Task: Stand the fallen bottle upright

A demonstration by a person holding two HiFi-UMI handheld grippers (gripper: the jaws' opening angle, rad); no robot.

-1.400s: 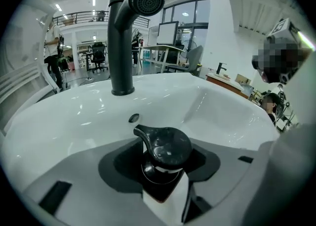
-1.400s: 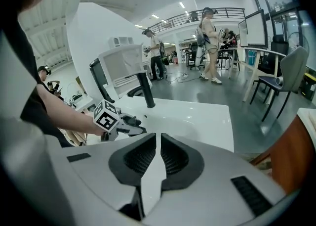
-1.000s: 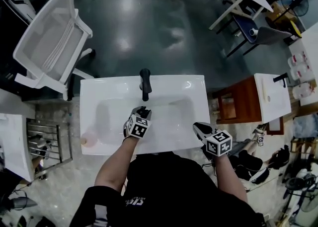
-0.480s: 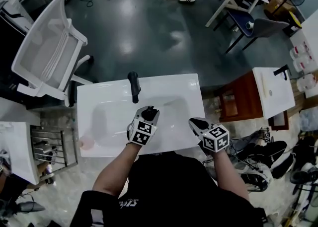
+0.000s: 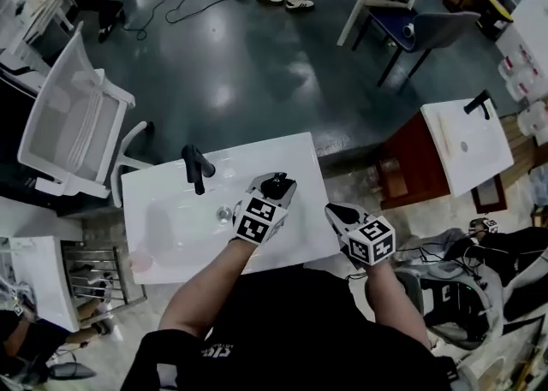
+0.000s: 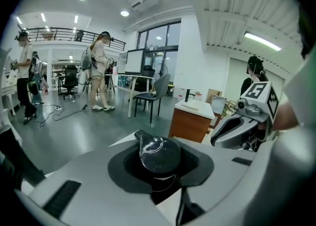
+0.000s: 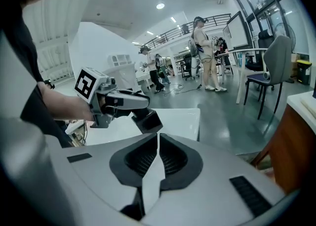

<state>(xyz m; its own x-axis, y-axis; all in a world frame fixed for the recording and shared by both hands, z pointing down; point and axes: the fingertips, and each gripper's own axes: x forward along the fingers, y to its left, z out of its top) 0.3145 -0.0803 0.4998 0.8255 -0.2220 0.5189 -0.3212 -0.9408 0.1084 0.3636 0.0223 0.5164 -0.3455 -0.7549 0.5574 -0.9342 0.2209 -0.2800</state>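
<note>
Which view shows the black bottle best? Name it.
Left gripper view: the bottle sits close up, clamped in the left hand-held gripper. Head view shows only a dark bit; right gripper view a small dark block.

no legible text or labels

hand-held grippers (image 5: 278,186) (image 5: 336,210): 2 | bottle (image 6: 158,154): 1 | faucets (image 5: 197,169) (image 5: 477,103): 2 | white chair (image 5: 70,127): 1

Head view looks steeply down at the sink (image 5: 163,235); left claw (image 5: 280,182) and right claw (image 5: 335,210) cameras face across it.
</note>
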